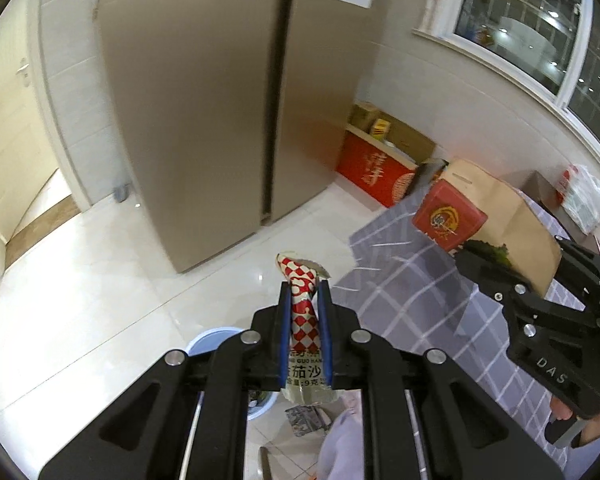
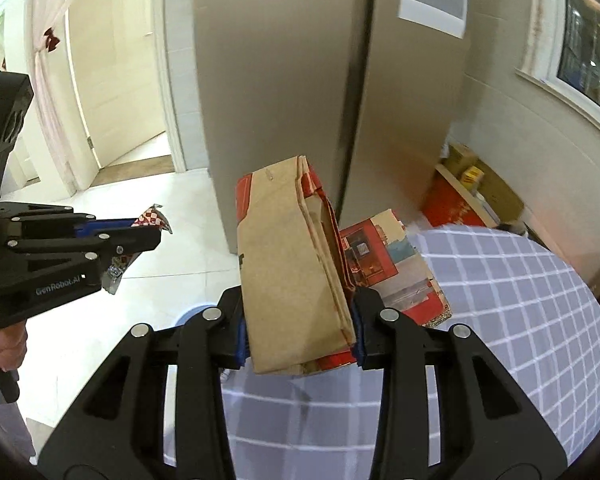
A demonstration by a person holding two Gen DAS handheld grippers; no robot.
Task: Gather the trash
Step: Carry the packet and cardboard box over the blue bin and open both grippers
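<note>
1. Fingers of the left gripper [image 1: 305, 300] are clenched on a red-and-white checkered sauce packet [image 1: 303, 312], which stands up between the blue pads with its torn top poking past the tips.
2. Fingers of the right gripper [image 2: 298, 332] are clamped on a folded brown paper bag [image 2: 292, 268] with red print, squeezed from both sides so that its folded edges face the camera.
3. Landmark for the rest is the tall beige refrigerator [image 1: 204, 100]. The sauce packet hangs in the air in front of its base, over the glossy white floor [image 1: 80, 300].
4. The paper bag is held in front of the refrigerator's door seam, above the near edge of the table [image 2: 520, 320], which carries a grey checked cloth and stands to the right of the refrigerator.
5. A flat red printed carton [image 2: 396, 268] lies on the cloth just behind the bag, nearer the refrigerator's right corner.
6. Red and brown boxes [image 1: 374, 168] are stacked on the floor against the wall, right of the refrigerator.
7. A light blue bin [image 1: 216, 342] sits on the floor in front of the refrigerator, mostly hidden below the left gripper; its contents cannot be made out.
8. A doorway [image 1: 32, 184] opens to the left of the refrigerator.
</note>
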